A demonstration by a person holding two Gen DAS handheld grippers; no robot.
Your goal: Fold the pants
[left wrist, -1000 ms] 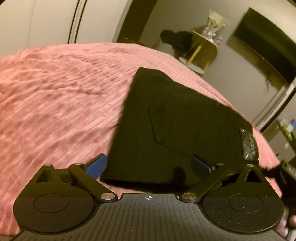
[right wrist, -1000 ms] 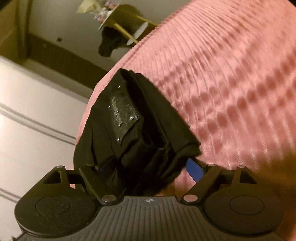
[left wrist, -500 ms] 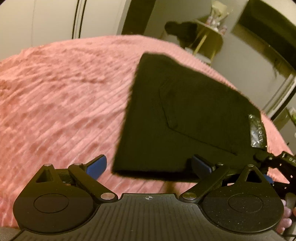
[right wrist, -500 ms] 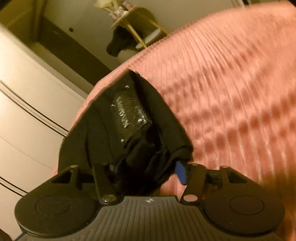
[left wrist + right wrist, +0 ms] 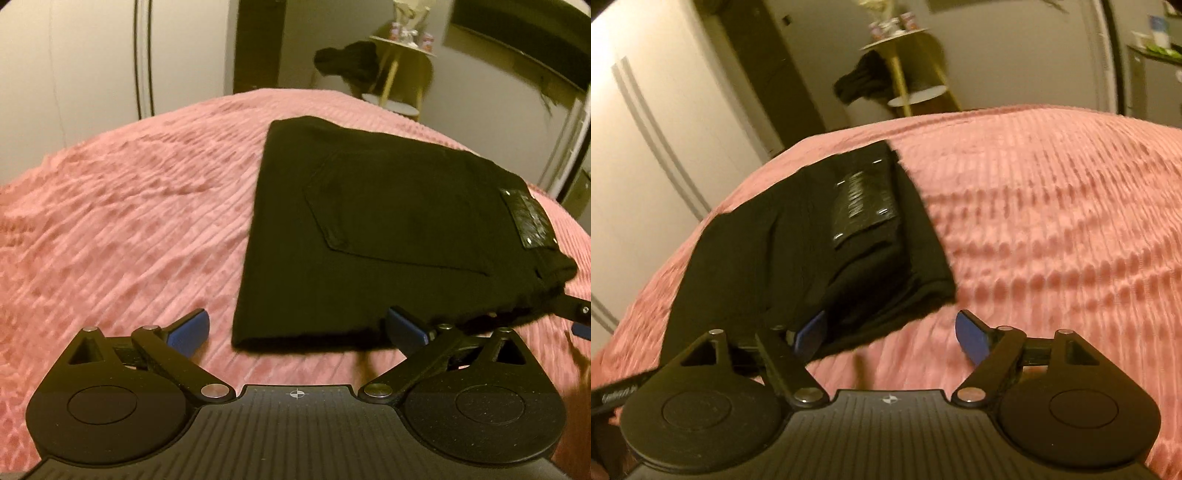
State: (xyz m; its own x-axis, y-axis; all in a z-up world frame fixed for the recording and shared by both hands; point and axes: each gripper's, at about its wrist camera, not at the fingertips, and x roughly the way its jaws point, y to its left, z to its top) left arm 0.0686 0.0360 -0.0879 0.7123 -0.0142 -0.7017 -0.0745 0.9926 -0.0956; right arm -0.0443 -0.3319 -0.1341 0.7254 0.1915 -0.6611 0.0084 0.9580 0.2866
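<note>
The black pants [image 5: 369,236] lie folded into a compact rectangle on the pink ribbed bedspread [image 5: 129,206], back pocket and leather waist patch [image 5: 528,218] facing up. My left gripper [image 5: 295,328] is open just in front of the near edge, apart from it. In the right wrist view the folded pants [image 5: 812,258] lie left of centre with the patch [image 5: 862,199] on top. My right gripper [image 5: 890,332] is open at the pants' near corner; its left pad [image 5: 812,328] sits against the cloth, nothing held.
A small yellow side table [image 5: 402,70] with a dark garment draped on it [image 5: 347,62] stands beyond the bed. White wardrobe doors [image 5: 92,66] are on the left. The right gripper's finger [image 5: 576,314] shows at the left view's right edge.
Both grippers have opened and drawn back from the pants. The folded pants, gripped and lifted earlier, now lie flat on the bedspread.
</note>
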